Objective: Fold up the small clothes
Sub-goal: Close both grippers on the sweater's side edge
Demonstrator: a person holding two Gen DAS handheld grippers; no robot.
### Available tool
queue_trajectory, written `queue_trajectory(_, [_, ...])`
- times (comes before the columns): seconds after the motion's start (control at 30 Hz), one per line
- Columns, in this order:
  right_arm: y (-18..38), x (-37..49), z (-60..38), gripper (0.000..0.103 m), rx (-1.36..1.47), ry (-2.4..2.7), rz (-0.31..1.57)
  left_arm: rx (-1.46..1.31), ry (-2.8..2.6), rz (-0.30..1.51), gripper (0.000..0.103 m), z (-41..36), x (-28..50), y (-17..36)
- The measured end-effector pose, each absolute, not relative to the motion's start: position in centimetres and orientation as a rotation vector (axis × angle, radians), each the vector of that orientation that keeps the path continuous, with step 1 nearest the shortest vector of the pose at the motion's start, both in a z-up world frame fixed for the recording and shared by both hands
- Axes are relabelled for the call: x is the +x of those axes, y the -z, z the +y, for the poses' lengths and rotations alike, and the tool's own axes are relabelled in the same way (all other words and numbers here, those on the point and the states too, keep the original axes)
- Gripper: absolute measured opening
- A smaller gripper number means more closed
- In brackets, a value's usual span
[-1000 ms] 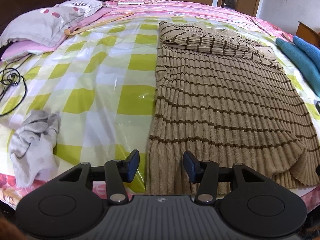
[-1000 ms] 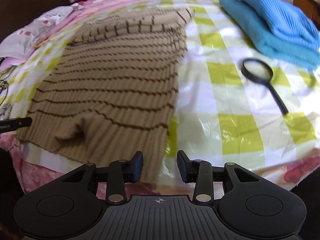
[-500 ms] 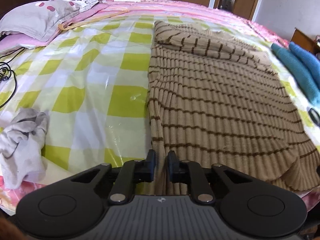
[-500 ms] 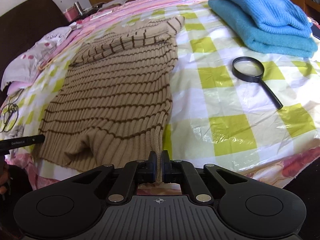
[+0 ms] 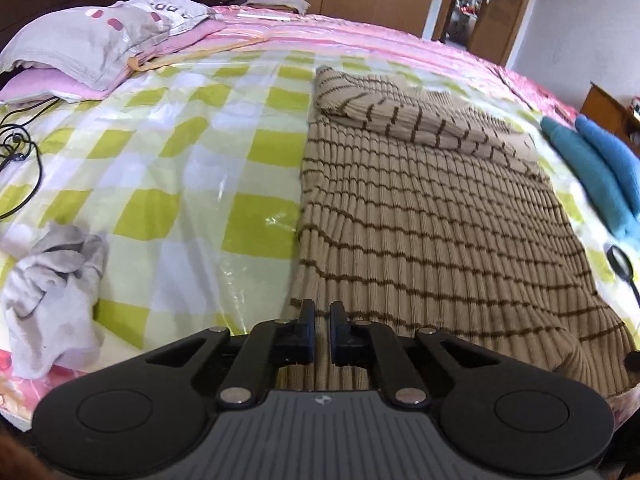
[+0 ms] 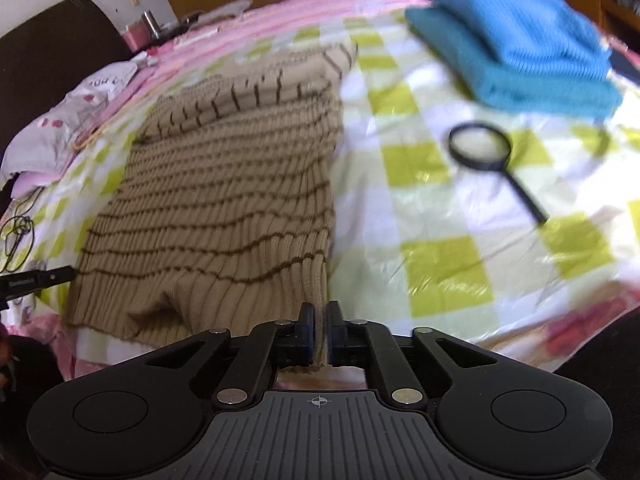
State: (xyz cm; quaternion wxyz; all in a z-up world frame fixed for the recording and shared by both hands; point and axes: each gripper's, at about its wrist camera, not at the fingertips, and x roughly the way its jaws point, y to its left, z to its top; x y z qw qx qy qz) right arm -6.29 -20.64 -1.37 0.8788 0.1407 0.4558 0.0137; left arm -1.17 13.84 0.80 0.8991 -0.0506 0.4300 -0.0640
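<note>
A tan ribbed sweater with brown stripes (image 5: 432,216) lies flat on the checked bed cover, its sleeves folded across the top. My left gripper (image 5: 322,316) is shut on the sweater's near left hem corner. In the right wrist view the same sweater (image 6: 224,200) spreads away to the left, and my right gripper (image 6: 320,320) is shut on its near right hem corner. The hem between the two corners bulges up slightly. The tip of the left gripper (image 6: 36,280) shows at the left edge of the right wrist view.
A crumpled grey cloth (image 5: 52,292) lies near the left bed edge. A folded blue sweater (image 6: 516,44) and a black magnifying glass (image 6: 492,160) lie to the right. Pillows (image 5: 88,44) and a black cable (image 5: 20,160) sit at the far left.
Both grippers went from open to shut on the sweater's near hem corners. Since then both have lifted slightly and the hem has risen with them.
</note>
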Motion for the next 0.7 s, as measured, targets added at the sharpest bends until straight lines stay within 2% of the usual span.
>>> queue_trajectory(0.07, [1.1, -6.5, -20.6, 0.012, 0.286, -0.026, 0.924, -0.075, 0.12, 0.878, 0.026, 13.6, -1.2, -0.7])
queue_trajectory(0.1, [1.0, -6.5, -20.8, 0.018, 0.29, -0.021, 0.912, -0.062, 0.109, 0.868, 0.034, 13.6, -1.0, -0.7])
queue_trajectory(0.13, [0.8, -6.4, -21.0, 0.028, 0.304, -0.019, 0.903, -0.054, 0.102, 0.861, 0.038, 13.6, -0.9, -0.7])
queue_trajectory(0.2, [0.8, -5.8, -21.4, 0.037, 0.338, -0.024, 0.891, -0.037, 0.099, 0.857, 0.046, 13.6, -0.4, -0.6])
queue_trajectory(0.43, [4.0, -2.3, -21.1, 0.038, 0.389, -0.068, 0.951, -0.01, 0.112, 0.905, 0.052, 13.0, 1.7, 0.8])
queue_trajectory(0.53, [4.4, -2.4, -21.2, 0.038, 0.411, -0.086, 0.949, -0.04, 0.137, 0.937, 0.047, 13.2, 1.9, 1.2])
queue_trajectory(0.57, [4.3, -2.4, -21.1, 0.038, 0.414, -0.098, 0.953, -0.049, 0.151, 0.941, 0.036, 13.3, 1.9, 1.1])
queue_trajectory(0.6, [4.3, -2.4, -21.2, 0.033, 0.423, -0.114, 0.96, -0.062, 0.173, 0.948, 0.023, 13.2, 2.0, 1.0])
queue_trajectory(0.7, [4.4, -2.0, -21.2, 0.009, 0.472, -0.159, 0.991, -0.107, 0.223, 0.958, 0.014, 13.3, 2.3, 0.7])
